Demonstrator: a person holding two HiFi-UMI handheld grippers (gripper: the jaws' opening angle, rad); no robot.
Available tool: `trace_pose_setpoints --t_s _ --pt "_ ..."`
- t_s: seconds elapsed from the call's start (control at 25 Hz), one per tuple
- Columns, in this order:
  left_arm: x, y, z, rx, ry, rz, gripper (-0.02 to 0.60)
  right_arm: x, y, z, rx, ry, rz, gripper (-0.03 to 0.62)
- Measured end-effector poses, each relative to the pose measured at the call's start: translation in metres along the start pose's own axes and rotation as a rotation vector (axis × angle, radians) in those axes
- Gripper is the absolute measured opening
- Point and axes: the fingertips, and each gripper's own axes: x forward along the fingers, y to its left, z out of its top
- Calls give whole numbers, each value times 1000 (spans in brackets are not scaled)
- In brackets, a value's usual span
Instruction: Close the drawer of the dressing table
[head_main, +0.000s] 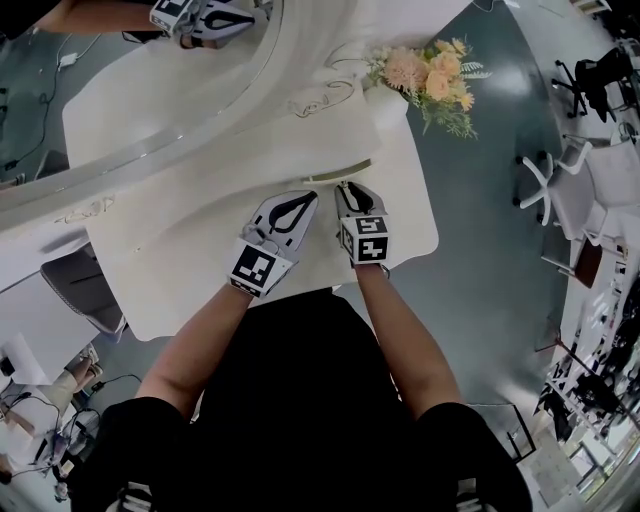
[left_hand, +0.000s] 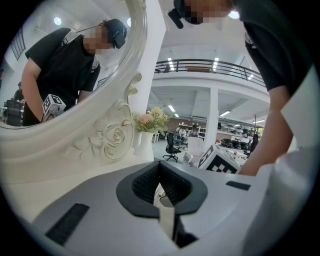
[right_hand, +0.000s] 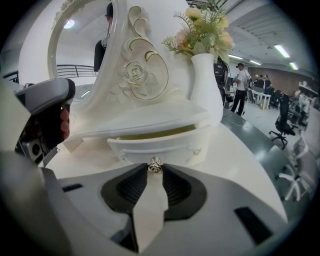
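The white dressing table (head_main: 170, 270) has a small drawer (right_hand: 155, 144) under its mirror shelf. The drawer stands slightly pulled out, with a dark gap above its front. My right gripper (right_hand: 155, 171) points down at the drawer front and is shut on the small silver knob (right_hand: 155, 164) at its middle. In the head view the right gripper (head_main: 349, 188) touches the drawer front (head_main: 335, 178). My left gripper (head_main: 304, 199) hovers just left of it over the tabletop, jaws together with nothing between them; the left gripper (left_hand: 160, 169) faces the carved mirror frame.
A white vase of peach flowers (head_main: 428, 72) stands on the shelf right of the drawer, also the vase (right_hand: 205, 82). The oval mirror (head_main: 110, 70) with its carved frame (left_hand: 112, 137) rises behind. Office chairs (head_main: 560, 180) stand on the grey floor to the right.
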Motion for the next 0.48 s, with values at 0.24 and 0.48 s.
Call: trace_pose_setpoints --t_s 0.24,0.48 --pt "1 6 2 -4 -3 3 -6 5 -1 6 -7 2 1 100" --pt "2 10 0 -6 0 7 -6 12 -4 9 -6 2 0 100"
